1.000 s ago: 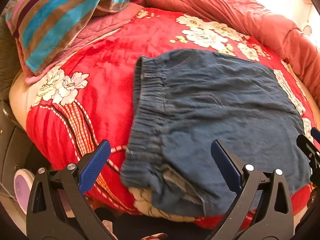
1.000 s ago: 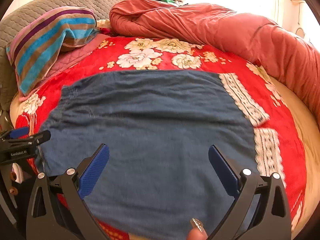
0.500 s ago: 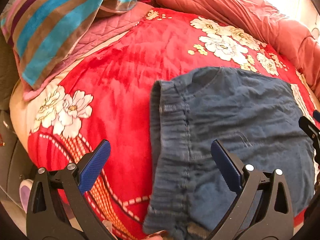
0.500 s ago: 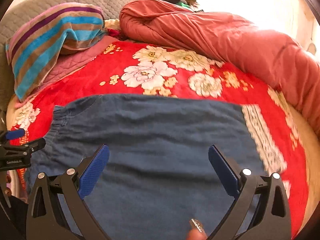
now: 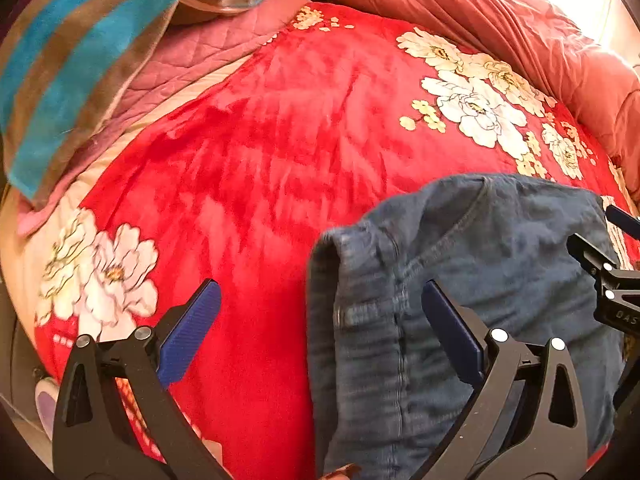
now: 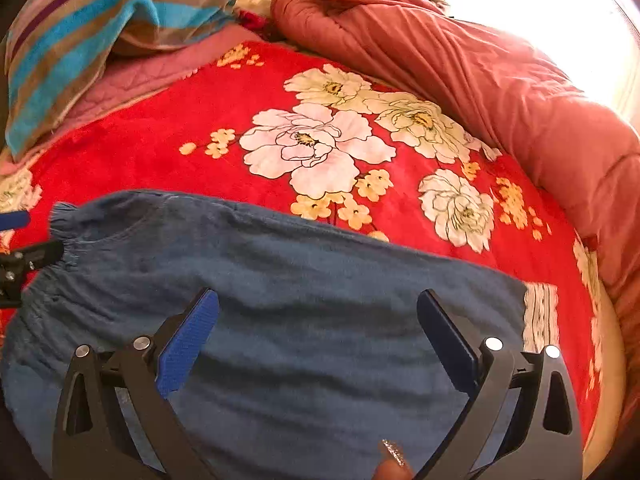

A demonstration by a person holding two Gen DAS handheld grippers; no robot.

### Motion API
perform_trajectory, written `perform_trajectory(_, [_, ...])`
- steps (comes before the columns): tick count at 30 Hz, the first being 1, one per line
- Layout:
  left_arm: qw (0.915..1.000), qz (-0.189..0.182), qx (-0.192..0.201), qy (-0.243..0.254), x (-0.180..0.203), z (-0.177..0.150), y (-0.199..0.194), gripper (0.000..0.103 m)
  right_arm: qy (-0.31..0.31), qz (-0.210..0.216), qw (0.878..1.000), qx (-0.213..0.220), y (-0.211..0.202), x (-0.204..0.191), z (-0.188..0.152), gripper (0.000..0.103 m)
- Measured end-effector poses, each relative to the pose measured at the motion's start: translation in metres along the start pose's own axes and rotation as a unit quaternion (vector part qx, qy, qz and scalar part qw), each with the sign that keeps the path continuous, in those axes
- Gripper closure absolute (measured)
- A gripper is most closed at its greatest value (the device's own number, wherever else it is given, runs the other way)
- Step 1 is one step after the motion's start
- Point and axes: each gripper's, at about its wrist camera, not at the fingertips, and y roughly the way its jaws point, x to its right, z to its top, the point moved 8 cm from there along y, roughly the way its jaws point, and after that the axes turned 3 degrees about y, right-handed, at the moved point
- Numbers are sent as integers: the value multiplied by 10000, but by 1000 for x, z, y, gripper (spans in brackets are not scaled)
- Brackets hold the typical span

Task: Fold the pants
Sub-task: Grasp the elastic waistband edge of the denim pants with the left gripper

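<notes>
The blue denim pants (image 6: pixel 304 320) lie spread on the red floral blanket (image 5: pixel 248 184) near the bed's front edge, waistband to the left and legs running to the right. Both tools are released: the left gripper (image 5: pixel 320 320) hangs with jaws wide apart, straddling the elastic waistband (image 5: pixel 352 320), and the right gripper (image 6: pixel 318 332) hangs equally spread above the middle of the legs, gripping nothing. The likeliest trouble is a pinch that catches only the top denim layer, or drags blanket pile up with it, since the plush surface sits right under the cloth; a fold made that way would come out skewed. The waistband's upper corner already curls up off the blanket, so a one-sided lift could bunch it further. The near side is tight: the pants reach down past the lower rim of both views, so the hem there is hidden and the bed's front edge appears close. Ahead lies plenty of bare blanket for carrying a fold over. Further off, the rust-coloured quilt (image 6: pixel 460 60) on the right and the striped towel (image 6: pixel 100 28) at the back left hem the space in.
</notes>
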Motion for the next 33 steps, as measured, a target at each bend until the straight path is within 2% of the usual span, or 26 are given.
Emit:
perform_trajectory(3, [9999, -138, 61, 69, 3, 8, 9, 9, -211, 12, 9998, -31, 10, -2, 6, 4])
perform_trajectory(6, [9992, -308, 145, 212, 11, 13, 15, 9, -254, 212, 9994, -144, 23, -4, 11, 4])
perform_trajectory(11, [9986, -162, 176, 481, 20, 20, 26, 9, -238, 344, 9986, -334, 41, -7, 15, 4])
perform_trajectory(12, [9984, -136, 198, 508, 20, 21, 27, 14, -267, 344, 9984, -350, 44, -8, 16, 4])
perform_trajectory(14, [9979, -194, 254, 571, 22, 23, 27, 40, -364, 332, 9981, -371, 48, -11, 16, 4])
perform_trajectory(15, [9974, -316, 280, 582, 24, 24, 26, 56, -409, 327, 9979, -376, 50, -12, 16, 4])
perform_trajectory(18, [9964, -425, 451, 585, 25, 24, 19, 69, -592, 360, 9969, -371, 53, -17, 19, 4])
perform_trajectory(21, [9945, -627, 622, 566, 26, 24, 4, 75, -870, 331, 9951, -326, 53, -23, 21, 4])
perform_trajectory(29, [9887, -990, 912, 666, 38, 20, -35, 76, -1438, 355, 9887, -251, 56, -37, 29, 5])
perform_trajectory(31, [9878, -1040, 939, 685, 41, 17, -40, 76, -1467, 380, 9882, -220, 56, -39, 30, 12])
perform_trajectory(33, [9873, -1048, 944, 726, 44, 14, -43, 77, -1472, 634, 9868, -218, 52, -46, 27, 41])
